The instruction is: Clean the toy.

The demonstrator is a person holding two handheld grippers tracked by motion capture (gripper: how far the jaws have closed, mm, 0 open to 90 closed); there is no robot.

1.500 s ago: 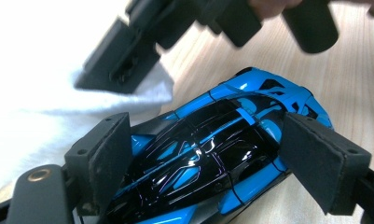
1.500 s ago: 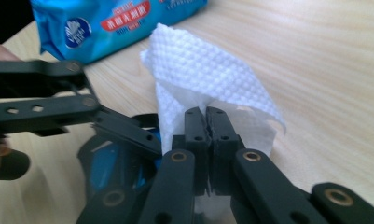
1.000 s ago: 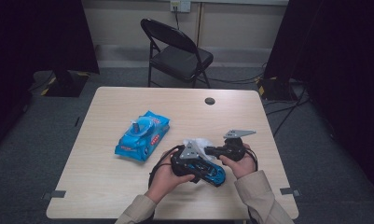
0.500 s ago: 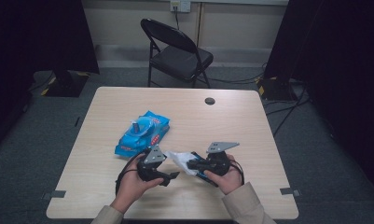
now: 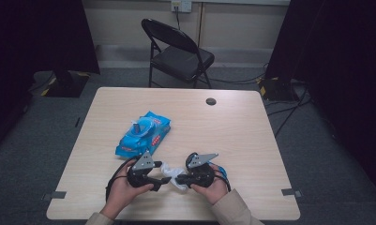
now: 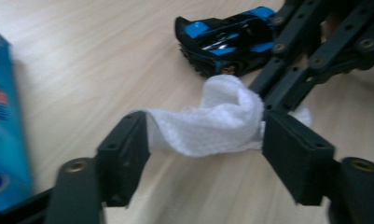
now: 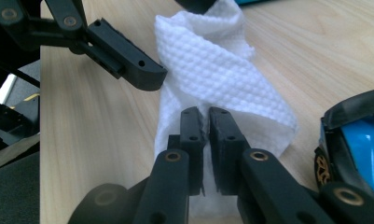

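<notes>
— Both hands have slid leftward along the near edge of the pale wooden table (image 5: 251, 136) since a second ago, and the blue-and-black toy car (image 6: 226, 39) they were bunched over now sits on the wood by the right hand.

— What's the right gripper (image 7: 206, 122) doing?

— Its jaws are pinched nearly together on an edge of the white, dimpled wet wipe (image 7: 212, 70), so the sheet hangs from one fixed corner instead of crumpling.

— And the left gripper (image 6: 205, 135)?

— Its jaws have just been closing and stand at a middling gap, one on each side of the wipe's free end. Their pads look to be at the cloth's edges, not squeezing it yet.

— Why two tools on one cloth?

— I'd judge it's to stretch the wipe flat between them, ready for rubbing the car.

— Where does the wipe sit?

— Between the two grippers at the near edge, with the blue plastic wipe packet (image 5: 143, 133) lying farther back on the table, its lid flap open.
</notes>
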